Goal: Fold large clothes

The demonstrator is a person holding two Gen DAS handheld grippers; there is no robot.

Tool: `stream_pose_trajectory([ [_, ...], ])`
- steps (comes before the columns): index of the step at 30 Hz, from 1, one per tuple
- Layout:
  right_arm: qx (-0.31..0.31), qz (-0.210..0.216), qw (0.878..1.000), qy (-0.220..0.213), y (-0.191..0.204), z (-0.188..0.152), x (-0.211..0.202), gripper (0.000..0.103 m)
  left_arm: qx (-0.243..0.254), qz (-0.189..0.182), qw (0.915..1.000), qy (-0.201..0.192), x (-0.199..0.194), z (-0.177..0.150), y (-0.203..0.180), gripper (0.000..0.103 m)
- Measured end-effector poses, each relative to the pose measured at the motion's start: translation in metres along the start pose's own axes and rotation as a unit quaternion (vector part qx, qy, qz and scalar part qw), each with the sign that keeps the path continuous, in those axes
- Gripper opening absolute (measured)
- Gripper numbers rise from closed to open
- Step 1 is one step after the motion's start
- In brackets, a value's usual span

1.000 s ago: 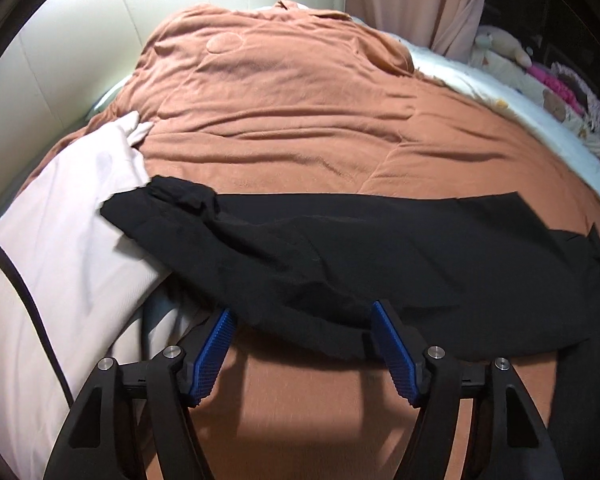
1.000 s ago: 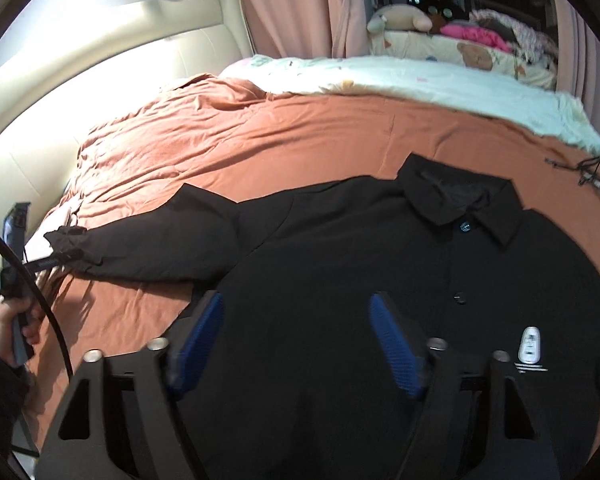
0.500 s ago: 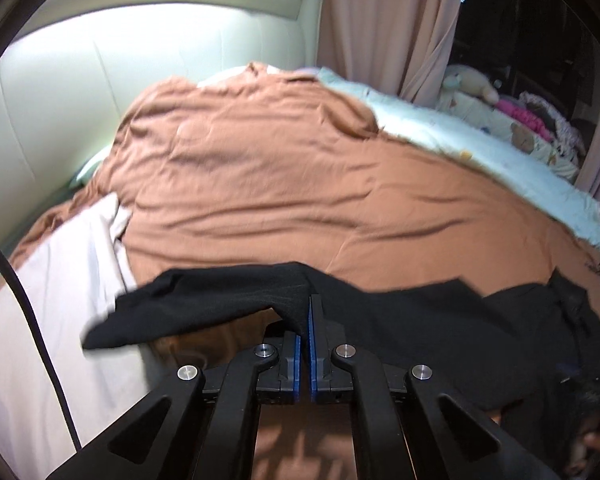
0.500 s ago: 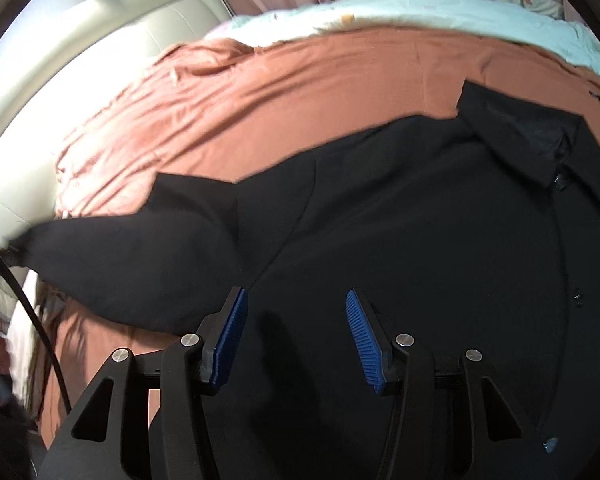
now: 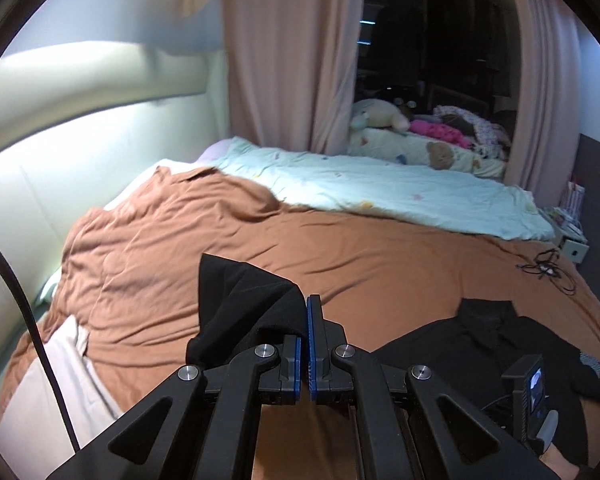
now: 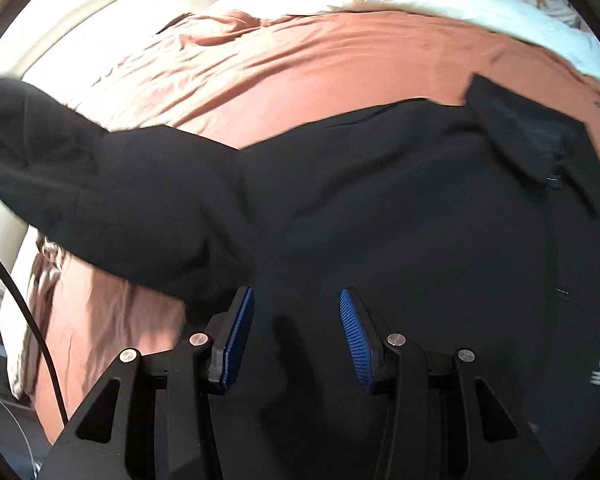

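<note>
Black cloth of the sleeve [image 5: 244,304] now hangs from our left gripper [image 5: 305,344], whose pads are pressed together on it; a second ago those pads stood wide apart at the sleeve's edge, flat on the brown bedspread [image 5: 340,256]. We have since raised it clear, so the sleeve fold is under way. Our right gripper [image 6: 296,332] hovers with pads well apart, holding nothing, low over the shirt [image 6: 420,208] body, which lies spread on the bed
</note>
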State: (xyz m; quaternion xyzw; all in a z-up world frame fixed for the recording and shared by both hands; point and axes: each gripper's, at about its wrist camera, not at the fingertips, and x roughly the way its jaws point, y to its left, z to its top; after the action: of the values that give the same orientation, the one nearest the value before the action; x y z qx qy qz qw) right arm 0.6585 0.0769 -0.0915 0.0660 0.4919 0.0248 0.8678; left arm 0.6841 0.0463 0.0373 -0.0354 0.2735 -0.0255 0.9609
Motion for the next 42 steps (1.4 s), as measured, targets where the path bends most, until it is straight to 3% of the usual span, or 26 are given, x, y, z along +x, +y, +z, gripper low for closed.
stream_pose_trajectory([
  [4, 0.001, -0.010, 1.000, -0.010, -0.024, -0.011, -0.033, 0.043, 0.017, -0.037, 0.9991, -0.007, -0.010, 0.012, -0.047, 0.002],
  [5, 0.002, -0.010, 1.000, -0.016, -0.032, -0.014, -0.043, 0.049, 0.022, -0.045, 0.9987, -0.008, -0.012, 0.015, -0.060, 0.002],
  [8, 0.016, -0.012, 0.999, -0.042, -0.060, -0.024, -0.080, 0.080, 0.033, -0.073, 0.9967, -0.011, -0.015, 0.021, -0.095, 0.002],
  [9, 0.017, -0.015, 0.998, -0.051, -0.067, -0.028, -0.087, 0.082, 0.038, -0.084, 0.9957, -0.010, -0.016, 0.022, -0.107, 0.002],
  [20, 0.081, -0.068, 0.992, -0.074, -0.156, -0.088, -0.144, 0.083, 0.101, -0.197, 0.9751, 0.010, -0.007, 0.008, -0.240, 0.002],
  [25, 0.119, -0.081, 0.988, -0.063, -0.187, -0.111, -0.156, 0.083, 0.124, -0.247, 0.9587, 0.065, 0.025, -0.025, -0.288, 0.002],
  [26, 0.122, -0.084, 0.987, -0.062, -0.188, -0.116, -0.164, 0.083, 0.136, -0.253, 0.9543, 0.084, 0.032, -0.035, -0.298, 0.005],
  [28, 0.126, -0.089, 0.986, -0.062, -0.195, -0.125, -0.171, 0.083, 0.161, -0.266, 0.9412, 0.133, 0.047, -0.057, -0.316, 0.026],
  [30, 0.134, -0.095, 0.985, -0.061, -0.204, -0.130, -0.178, 0.083, 0.172, -0.275, 0.9319, 0.162, 0.056, -0.077, -0.325, 0.085],
  [31, 0.137, -0.096, 0.984, -0.061, -0.207, -0.130, -0.178, 0.083, 0.177, -0.274, 0.9301, 0.169, 0.059, -0.087, -0.325, 0.092],
  [35, 0.143, -0.093, 0.983, -0.062, -0.207, -0.132, -0.183, 0.083, 0.177, -0.266, 0.9271, 0.197, 0.068, -0.106, -0.312, 0.095],
  [42, 0.105, -0.100, 0.988, -0.052, -0.187, -0.104, -0.151, 0.083, 0.175, -0.171, 0.9478, 0.205, 0.084, -0.111, -0.252, 0.095],
])
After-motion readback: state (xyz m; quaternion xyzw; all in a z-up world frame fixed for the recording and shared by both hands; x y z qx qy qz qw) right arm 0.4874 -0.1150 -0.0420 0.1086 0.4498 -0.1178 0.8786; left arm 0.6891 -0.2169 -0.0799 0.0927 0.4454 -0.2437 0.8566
